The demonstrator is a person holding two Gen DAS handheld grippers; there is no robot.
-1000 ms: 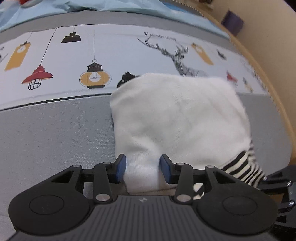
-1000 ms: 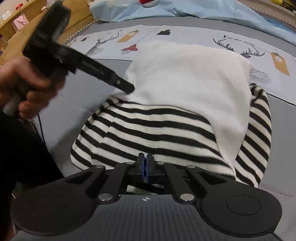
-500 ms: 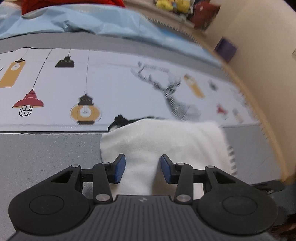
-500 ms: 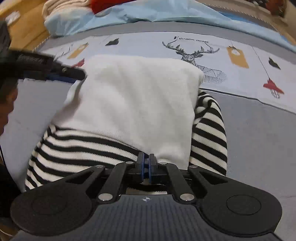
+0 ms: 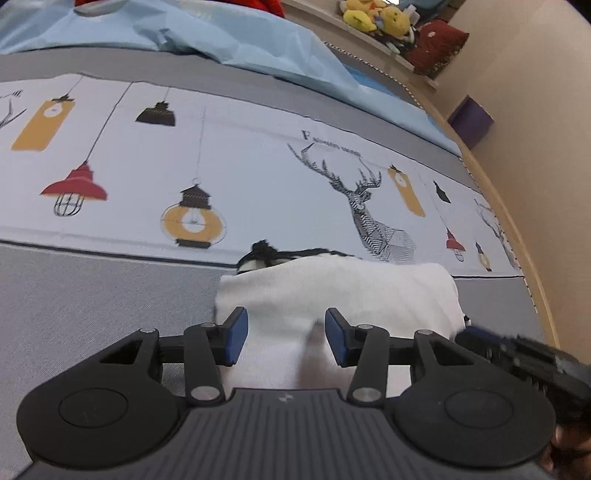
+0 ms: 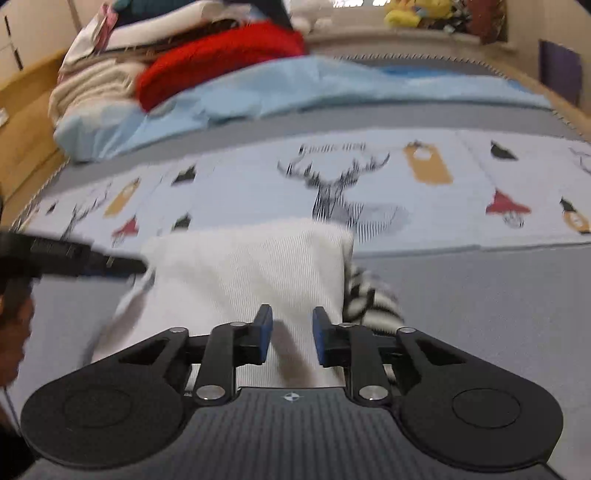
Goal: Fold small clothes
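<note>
A folded white garment (image 5: 332, 288) lies on the bed, with a black-and-white striped part (image 6: 369, 299) sticking out at its right side in the right wrist view. A black tuft (image 5: 260, 249) shows at its far edge. My left gripper (image 5: 286, 332) is over the near edge, its jaws opening a little, white cloth lying between the pads without being pressed. My right gripper (image 6: 291, 328) has its jaws opening, and white cloth lies loose between them. Each view shows the other gripper blurred at the garment's side: the right gripper (image 5: 517, 354), the left gripper (image 6: 74, 254).
The bed sheet (image 5: 258, 177) is printed with lamps and deer, with grey bands near and far. A light blue blanket (image 6: 332, 88) and a pile of red and cream clothes (image 6: 207, 62) lie beyond. A wooden bed edge (image 5: 517, 221) runs on the right. Plush toys (image 5: 376, 18) sit on a shelf.
The right gripper, shut on the garment's near edge, has let go and opened. Both grippers pulled back and tilted up, so the garment sits lower in both views.
</note>
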